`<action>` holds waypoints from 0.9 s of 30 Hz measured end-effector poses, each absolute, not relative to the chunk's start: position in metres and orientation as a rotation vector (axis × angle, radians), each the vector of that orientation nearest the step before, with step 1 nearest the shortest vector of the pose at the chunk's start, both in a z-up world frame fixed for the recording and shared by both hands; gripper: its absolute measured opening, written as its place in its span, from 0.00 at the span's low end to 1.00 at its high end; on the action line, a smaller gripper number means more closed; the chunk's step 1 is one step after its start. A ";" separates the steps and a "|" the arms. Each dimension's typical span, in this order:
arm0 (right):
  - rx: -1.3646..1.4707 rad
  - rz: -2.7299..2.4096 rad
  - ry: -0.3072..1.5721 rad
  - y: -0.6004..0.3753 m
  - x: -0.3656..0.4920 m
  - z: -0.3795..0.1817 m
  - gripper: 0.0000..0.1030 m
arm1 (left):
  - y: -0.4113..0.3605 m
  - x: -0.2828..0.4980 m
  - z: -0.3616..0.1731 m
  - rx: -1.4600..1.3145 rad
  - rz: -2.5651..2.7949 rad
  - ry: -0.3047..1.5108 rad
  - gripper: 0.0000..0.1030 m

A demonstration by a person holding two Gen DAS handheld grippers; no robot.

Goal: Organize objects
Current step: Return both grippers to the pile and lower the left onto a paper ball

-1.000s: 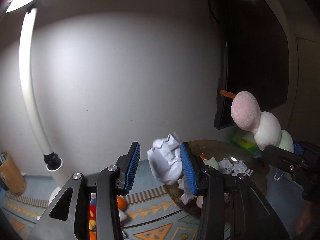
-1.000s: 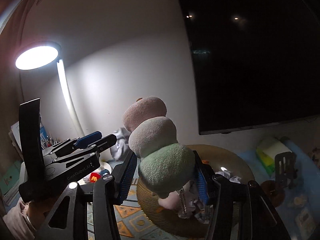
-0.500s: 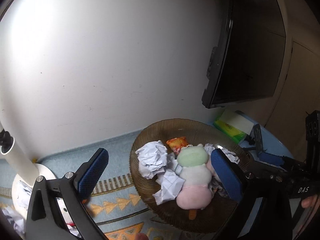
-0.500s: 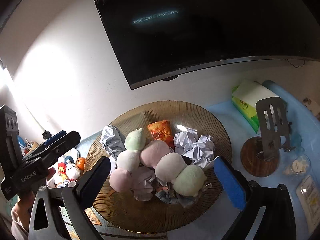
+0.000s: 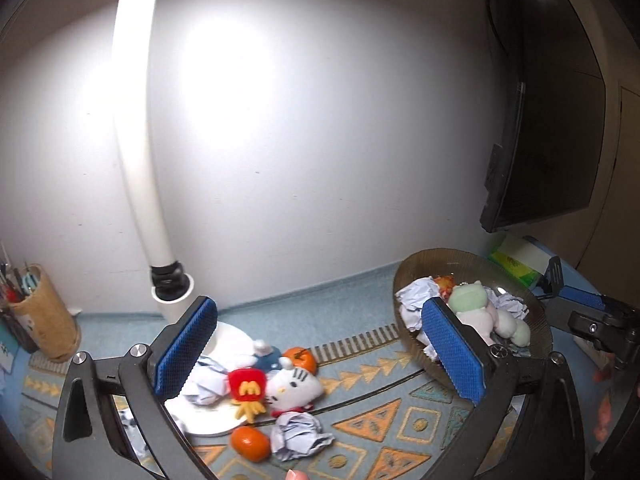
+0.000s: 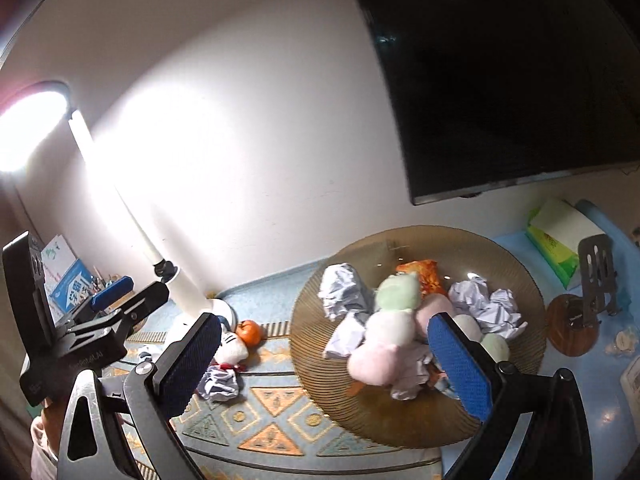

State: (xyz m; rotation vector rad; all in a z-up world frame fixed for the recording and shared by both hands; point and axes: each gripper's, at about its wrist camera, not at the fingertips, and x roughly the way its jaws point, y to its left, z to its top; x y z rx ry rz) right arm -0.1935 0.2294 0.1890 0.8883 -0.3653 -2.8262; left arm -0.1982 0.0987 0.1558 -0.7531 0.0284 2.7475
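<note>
left claw (image 5: 320,354): jaws spread wide, nothing between them. One second ago it had a crumpled paper ball; half a second ago it was already wide open over the bowl. Now it has swung left, over the loose pile.
right claw (image 6: 330,364): jaws also spread wide and empty. One second ago it clamped the three-ball plush skewer; that grip is gone.
bowl (image 6: 516,268): ribbed brown dish on the worktop, now carrying both released items.
plush skewer (image 6: 464,330): lies in the bowl beside a similar pink-white-green plush (image 6: 390,320), touching it.
paper ball (image 6: 342,290): sits at the bowl's left side; I judge this the one just dropped, but cannot tell it apart from the other paper wads (image 6: 486,306) there.
still outside the bowl: Hello Kitty plush (image 5: 294,386), red fries toy (image 5: 248,390), two oranges (image 5: 250,444), a paper wad (image 5: 298,436), all clustered by the lamp base (image 5: 232,332).
meaning: two deposits done; roughly half the clutter is left, by my estimate.
next, as a guess: left claw is placed to take something from the pile; the soft toy would give under the pads, an orange might roll.
</note>
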 end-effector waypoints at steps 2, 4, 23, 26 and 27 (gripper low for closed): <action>0.890 -2.798 -0.321 0.206 -0.193 0.190 1.00 | 0.063 -0.192 0.166 -0.759 2.796 0.021 1.00; 0.902 -2.765 -0.275 0.182 -0.193 0.187 1.00 | 0.043 -0.191 0.163 -0.801 2.833 0.032 1.00; 1.084 -2.607 -0.111 0.045 -0.239 0.053 1.00 | -0.068 -0.227 0.026 -1.180 2.836 -0.261 1.00; 1.113 -2.536 -0.325 0.060 -0.252 0.037 1.00 | -0.080 -0.236 0.012 -1.237 2.816 -0.353 1.00; 1.149 -2.486 -0.409 0.066 -0.257 0.031 1.00 | -0.083 -0.240 0.006 -1.283 2.786 -0.397 0.99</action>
